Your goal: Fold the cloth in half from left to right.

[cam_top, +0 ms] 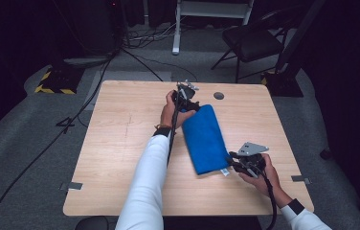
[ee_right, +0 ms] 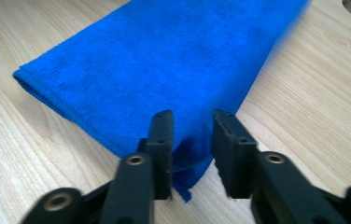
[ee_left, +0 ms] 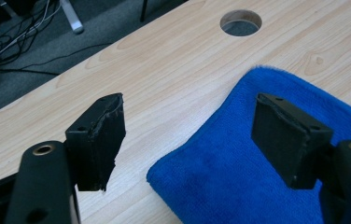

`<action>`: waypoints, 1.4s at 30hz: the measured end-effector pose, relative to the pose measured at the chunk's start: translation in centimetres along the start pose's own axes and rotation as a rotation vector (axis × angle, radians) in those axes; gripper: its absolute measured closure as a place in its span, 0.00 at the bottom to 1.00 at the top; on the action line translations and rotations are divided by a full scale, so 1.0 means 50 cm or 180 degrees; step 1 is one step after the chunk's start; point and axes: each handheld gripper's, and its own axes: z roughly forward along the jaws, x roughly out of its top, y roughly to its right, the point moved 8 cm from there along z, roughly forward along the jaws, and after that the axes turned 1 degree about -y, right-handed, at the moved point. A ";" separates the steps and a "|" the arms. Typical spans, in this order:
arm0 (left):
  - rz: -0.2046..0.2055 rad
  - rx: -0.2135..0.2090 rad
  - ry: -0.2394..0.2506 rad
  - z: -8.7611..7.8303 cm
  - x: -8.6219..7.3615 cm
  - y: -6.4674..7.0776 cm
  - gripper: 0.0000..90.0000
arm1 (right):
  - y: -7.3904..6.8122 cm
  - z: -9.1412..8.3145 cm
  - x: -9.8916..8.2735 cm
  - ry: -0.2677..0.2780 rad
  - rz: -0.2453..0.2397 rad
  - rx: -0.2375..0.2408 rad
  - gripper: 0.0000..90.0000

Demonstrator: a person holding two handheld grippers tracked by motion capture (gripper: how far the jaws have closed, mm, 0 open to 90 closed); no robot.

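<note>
Towel (cam_top: pixel 205 139), blue, folded long, lies flat on the counter (cam_top: pixel 120 143) between your 2 claws. Your left claw (ee_left: pixel 187 135) hangs spread over its far corner, pads clear of the cloth. Your right claw (ee_right: pixel 192 154) stands parted around the near corner, not pinching it.

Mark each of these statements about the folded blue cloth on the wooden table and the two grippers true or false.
1. The folded blue microfibre cloth lies flat on the light wooden table. True.
2. The left gripper clamps the cloth. False: its jaws stand wide apart, above one corner.
3. A round hole is cut in the tabletop beyond the cloth. True.
4. The cloth is red. False: it is blue.
5. The right gripper is at the cloth's near corner, jaws slightly apart. True.
</note>
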 end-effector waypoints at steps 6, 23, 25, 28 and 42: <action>0.0320 -0.0404 0.0069 -0.041 -0.041 0.059 0.27 | 0.011 -0.001 -0.006 -0.0050 0.0040 -0.0002 0.60; 0.0888 -0.1177 -0.0103 -0.169 -0.226 0.233 0.21 | 0.063 0.009 -0.040 -0.0186 0.0183 0.0036 0.50; 0.0870 -0.1225 -0.0208 -0.172 -0.253 0.245 0.21 | 0.061 0.014 -0.044 -0.0228 0.0131 0.0057 0.50; 0.0920 -0.1204 -0.0271 -0.176 -0.282 0.255 0.22 | 0.056 0.020 -0.048 -0.0262 0.0099 0.0121 0.49; 0.0807 -0.1126 -0.0403 -0.178 -0.326 0.243 0.23 | 0.039 0.028 -0.056 -0.0309 -0.0010 0.0299 0.49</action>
